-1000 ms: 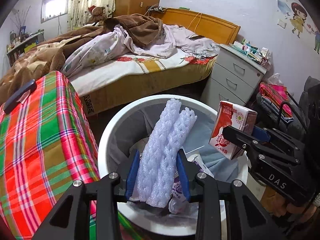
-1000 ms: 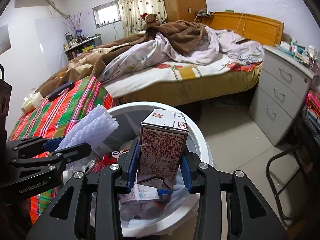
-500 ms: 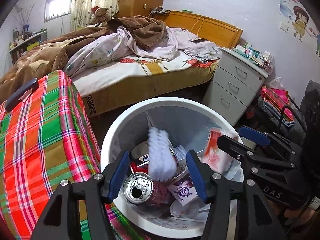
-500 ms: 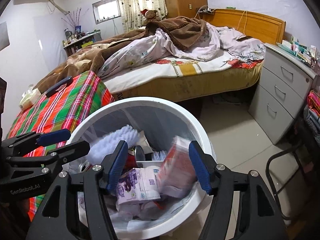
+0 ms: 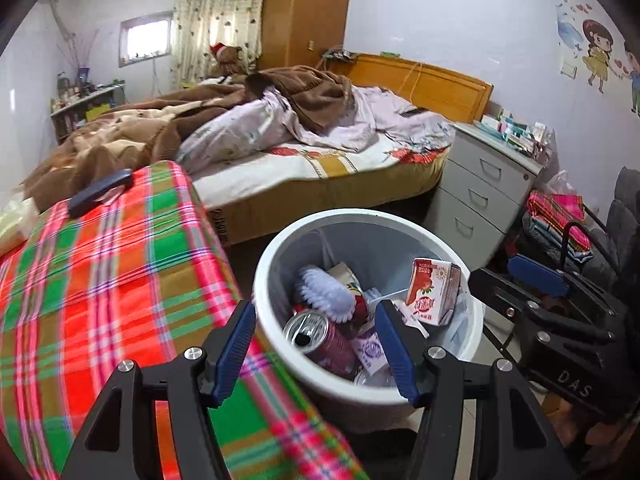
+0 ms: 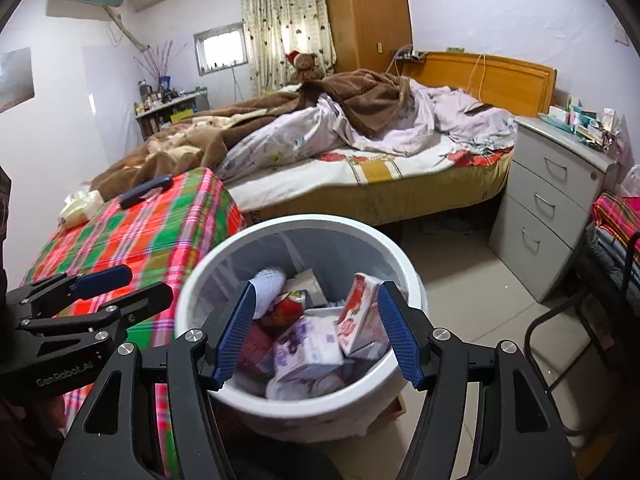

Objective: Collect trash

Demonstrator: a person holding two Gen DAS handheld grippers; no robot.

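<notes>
Fingers [image 5: 236, 344]: left gripper [image 5: 316, 350] spread wide, nothing between pads; right gripper [image 6: 318, 334] same, wide and empty. Both poised over bin.
Bin [image 5: 360, 216]: white round tub with liner, on floor just beside plaid cover [image 5: 100, 280], near bed [image 5: 320, 160]. Stiff rim, probably light even loaded. If moved, pinch rim wall, not liner.
Trash: all visible pieces inside bin, piled to roughly half depth. None seen loose on floor or plaid cover in either view.
Carton [image 5: 430, 294]: red-white drink box, leaning against right inner wall, top corner up. Likely empty, so light; card walls stiff-ish but would crush under hard squeeze. Best hold across two flat faces, mid-height.
Foam net [image 5: 326, 292]: white mesh sleeve, left-centre of pile, lying on other trash. Very light, soft, springy; compresses a lot before grip bites. Close fully across middle.
Can [image 5: 316, 338]: red, opened, mouth facing left camera, on its side near front wall. Thin metal, smooth and round, likely to roll or slip. Grip across body, not ends.
Tissue pack [image 6: 308, 344]: purple-white soft pack, front of pile under right gripper. Light, squashy film wrap, slippery; take by bulk.
Status: drop step looks done for carton and net. Next pickup target not in view.
</notes>
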